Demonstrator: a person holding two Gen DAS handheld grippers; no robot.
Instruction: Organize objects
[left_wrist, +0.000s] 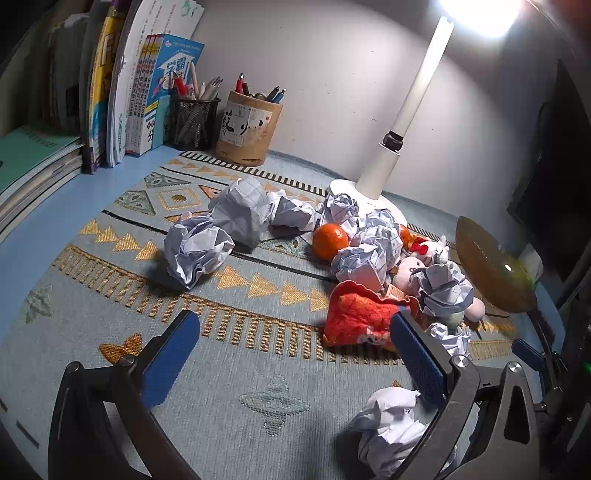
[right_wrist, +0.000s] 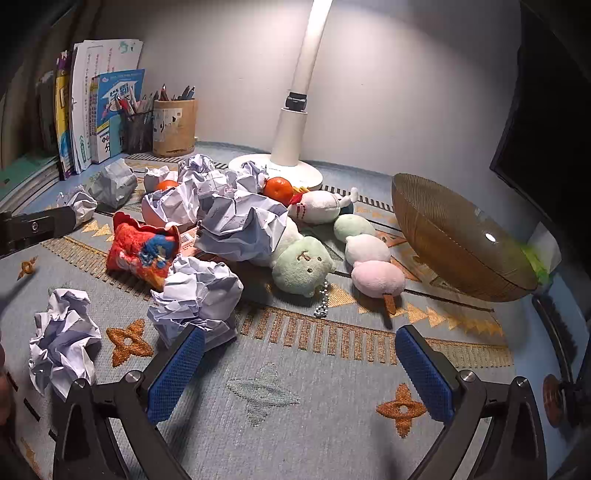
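Right now both claws hang spread wide over the patterned mat (left_wrist: 229, 369), pinching nothing. The left claw (left_wrist: 295, 354) has bare mat between its blue pads, with one paper ball (left_wrist: 391, 424) just inside its right finger. The right claw (right_wrist: 299, 369) sits just short of another paper wad (right_wrist: 195, 299), near its left pad. Beyond them the clutter lies heaped mid-surface: crumpled paper (right_wrist: 240, 225), two oranges (right_wrist: 279, 190), a red pouch (right_wrist: 142, 251), and plush toys (right_wrist: 301, 264). A wooden bowl (right_wrist: 454, 236) stands tilted at the right. The lamp base (right_wrist: 284, 170), pen cups (left_wrist: 247, 129) and books (left_wrist: 122, 92) line the back wall.
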